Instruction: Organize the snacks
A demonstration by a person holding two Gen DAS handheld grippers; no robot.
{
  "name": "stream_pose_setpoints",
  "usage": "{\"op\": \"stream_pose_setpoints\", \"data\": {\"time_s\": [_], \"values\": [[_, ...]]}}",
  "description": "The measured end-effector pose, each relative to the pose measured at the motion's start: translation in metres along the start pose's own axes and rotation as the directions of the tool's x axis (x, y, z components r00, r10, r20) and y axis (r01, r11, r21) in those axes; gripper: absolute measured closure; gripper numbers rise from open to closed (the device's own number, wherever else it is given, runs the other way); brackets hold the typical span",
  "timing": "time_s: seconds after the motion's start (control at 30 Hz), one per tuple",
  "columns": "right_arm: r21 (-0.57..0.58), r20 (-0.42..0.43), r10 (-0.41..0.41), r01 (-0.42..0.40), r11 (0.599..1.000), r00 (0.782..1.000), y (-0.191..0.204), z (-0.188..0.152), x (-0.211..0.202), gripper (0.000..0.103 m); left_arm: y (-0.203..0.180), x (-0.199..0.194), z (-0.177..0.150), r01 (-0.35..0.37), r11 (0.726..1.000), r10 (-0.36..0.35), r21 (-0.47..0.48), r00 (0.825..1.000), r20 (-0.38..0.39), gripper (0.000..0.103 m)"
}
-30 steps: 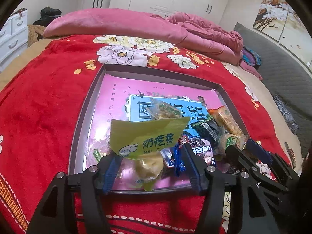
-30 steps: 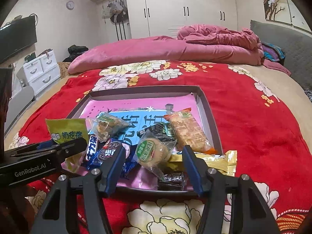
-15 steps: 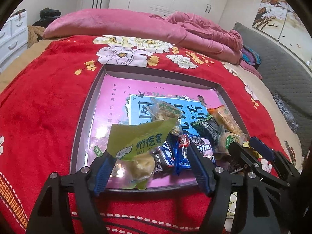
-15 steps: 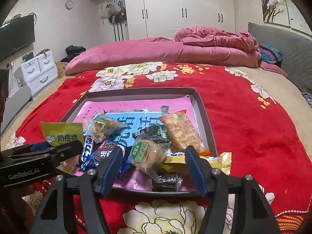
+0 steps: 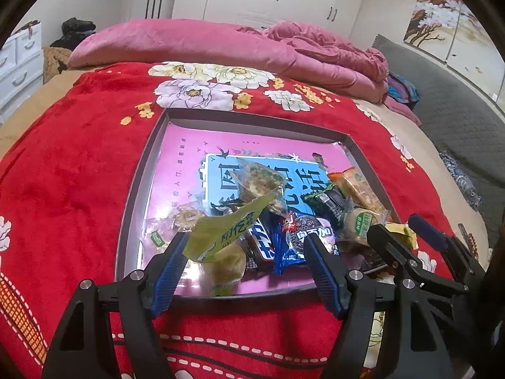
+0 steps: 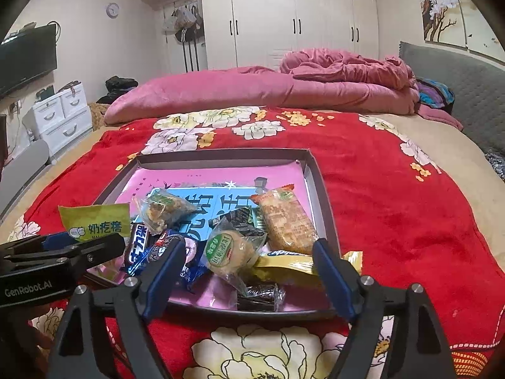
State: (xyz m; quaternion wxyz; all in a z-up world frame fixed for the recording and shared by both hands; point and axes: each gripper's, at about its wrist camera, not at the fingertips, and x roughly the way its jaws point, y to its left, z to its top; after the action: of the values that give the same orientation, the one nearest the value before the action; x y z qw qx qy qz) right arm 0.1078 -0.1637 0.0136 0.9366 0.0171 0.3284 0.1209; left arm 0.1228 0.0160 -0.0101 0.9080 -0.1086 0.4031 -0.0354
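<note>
A grey shallow box [image 5: 139, 186] [image 6: 318, 189] with a pink and blue lining lies on the red bed cover and holds several snack packets. My left gripper [image 5: 244, 243] is open; a yellow-green packet [image 5: 221, 233] [image 6: 94, 224] leans against its left finger, over the box's near edge. My right gripper [image 6: 247, 251] is open and empty at the box's near edge, around a round green-labelled cake packet [image 6: 227, 252]. An orange cracker packet [image 6: 284, 218], a blue Oreo packet [image 5: 296, 240] and a clear packet [image 5: 258, 180] lie in the box.
A yellow packet [image 6: 284, 262] hangs over the box's near right rim. A dark wrapped candy [image 6: 258, 293] lies at the near edge. A folded pink quilt [image 6: 252, 91] lies across the far side of the bed. White drawers [image 6: 60, 117] stand at the left.
The left gripper has pulled back a little toward the box's near edge. The yellow-green packet has tipped and dropped lower between the fingers. The right gripper has drawn back slightly.
</note>
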Motion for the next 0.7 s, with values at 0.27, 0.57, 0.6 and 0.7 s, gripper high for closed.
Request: {"op": "stream_pose_setpoints", "data": {"time_s": [0.27, 0.57, 0.6, 0.7], "values": [[-0.005, 0.020, 0.008, -0.008, 1.000, 1.000, 0.001, 0.000, -0.013, 0.011, -0.004, -0.005, -0.005, -0.007, 1.000, 0.008, 0.014, 1.000, -0.019, 0.027], [0.044, -0.042, 0.020, -0.018, 0.999, 0.999, -0.001, -0.008, -0.038, 0.004, -0.009, -0.029, -0.023, -0.034, 0.999, 0.036, 0.030, 0.997, -0.065, 0.027], [0.063, -0.058, 0.023, -0.019, 0.998, 0.998, -0.003, -0.009, -0.042, 0.004, -0.010, -0.033, -0.025, -0.039, 0.999, 0.041, 0.032, 0.997, -0.067, 0.027], [0.099, -0.087, 0.031, -0.022, 0.995, 0.996, -0.007, -0.013, -0.053, 0.003, -0.011, -0.044, -0.032, -0.039, 0.999, 0.042, 0.032, 0.996, -0.078, 0.027]]}}
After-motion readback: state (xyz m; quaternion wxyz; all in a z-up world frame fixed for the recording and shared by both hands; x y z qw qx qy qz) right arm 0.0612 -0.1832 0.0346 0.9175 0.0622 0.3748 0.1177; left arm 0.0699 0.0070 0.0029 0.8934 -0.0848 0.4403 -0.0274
